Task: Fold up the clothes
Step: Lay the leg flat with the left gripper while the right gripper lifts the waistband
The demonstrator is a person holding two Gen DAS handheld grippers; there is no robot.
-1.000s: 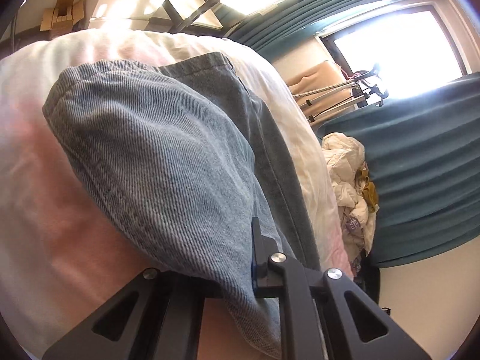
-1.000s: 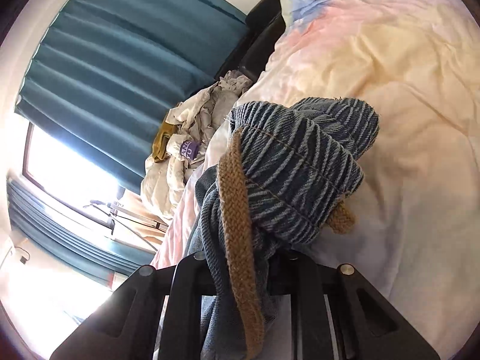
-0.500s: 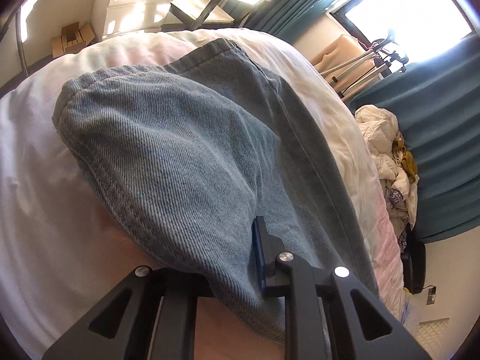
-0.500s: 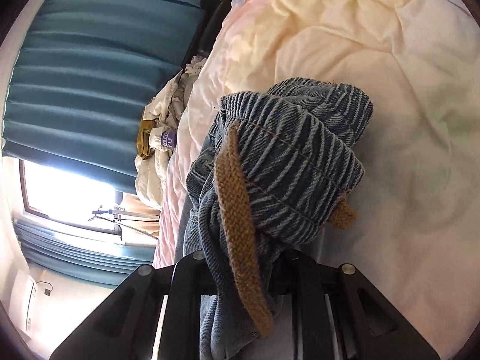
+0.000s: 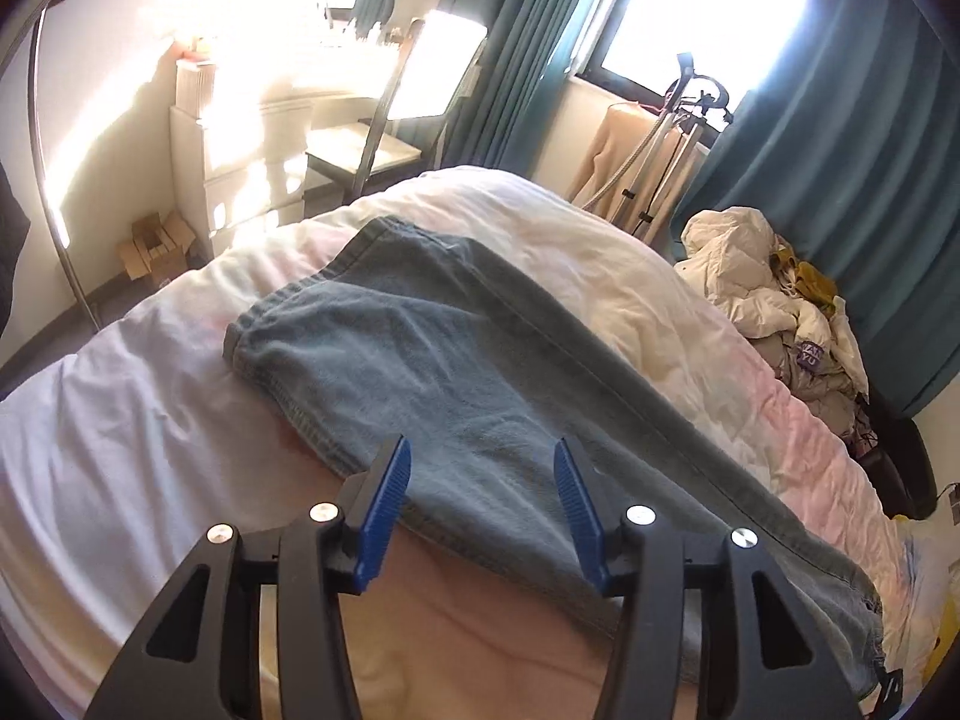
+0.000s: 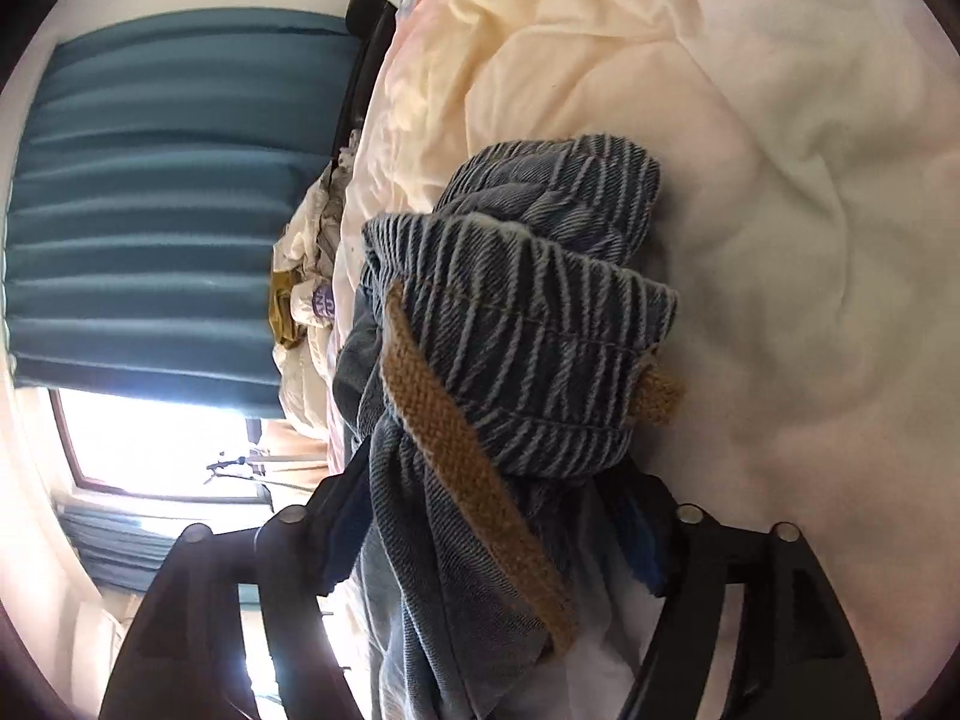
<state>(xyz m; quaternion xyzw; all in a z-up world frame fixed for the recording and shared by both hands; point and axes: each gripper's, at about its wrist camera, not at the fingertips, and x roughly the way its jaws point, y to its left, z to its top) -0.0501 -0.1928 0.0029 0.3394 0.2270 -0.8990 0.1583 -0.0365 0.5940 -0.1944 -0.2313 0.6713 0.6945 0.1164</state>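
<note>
Jeans (image 5: pixel 456 372) lie flat beneath spread left gripper (image 5: pixel 480 510), seemingly untouched.

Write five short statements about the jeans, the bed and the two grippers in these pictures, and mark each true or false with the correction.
1. The jeans lie on the bed cover. True.
2. The left gripper is clamped on the denim. False: its blue fingers stand apart, clear of the cloth.
3. A brown woven drawstring hangs from the gathered waistband. True.
4. The curtains are red. False: they are teal.
5. The right gripper has nothing between its fingers. False: bunched denim sits between them, though they have just been opening.
</note>
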